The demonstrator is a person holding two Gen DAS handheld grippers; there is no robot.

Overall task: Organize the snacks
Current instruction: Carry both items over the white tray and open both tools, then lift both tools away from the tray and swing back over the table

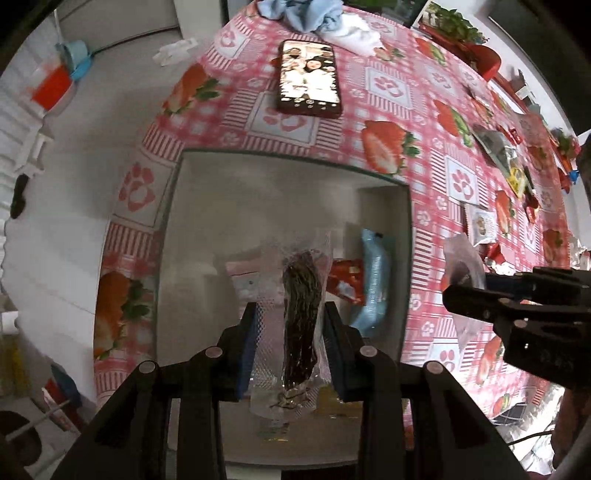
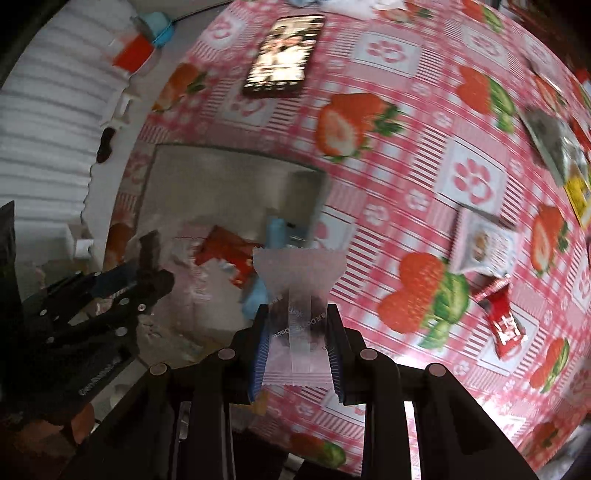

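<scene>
My left gripper (image 1: 290, 321) is shut on a clear packet of dark dried meat (image 1: 301, 314) and holds it over the open grey box (image 1: 280, 162). The box holds a light blue packet (image 1: 375, 273), a red packet (image 1: 345, 277) and a pale pink one. My right gripper (image 2: 299, 317) is shut on a translucent white snack packet (image 2: 299, 280), above the tablecloth just right of the box (image 2: 236, 162). The right gripper also shows in the left wrist view (image 1: 476, 288); the left gripper shows in the right wrist view (image 2: 147, 269).
A phone (image 1: 309, 77) lies on the strawberry tablecloth (image 1: 399, 92) behind the box. More snack packets lie to the right: a white one (image 2: 484, 243), a red one (image 2: 504, 325), grey and yellow ones (image 2: 554, 151). Blue and white cloths (image 1: 314, 14) lie at the far edge.
</scene>
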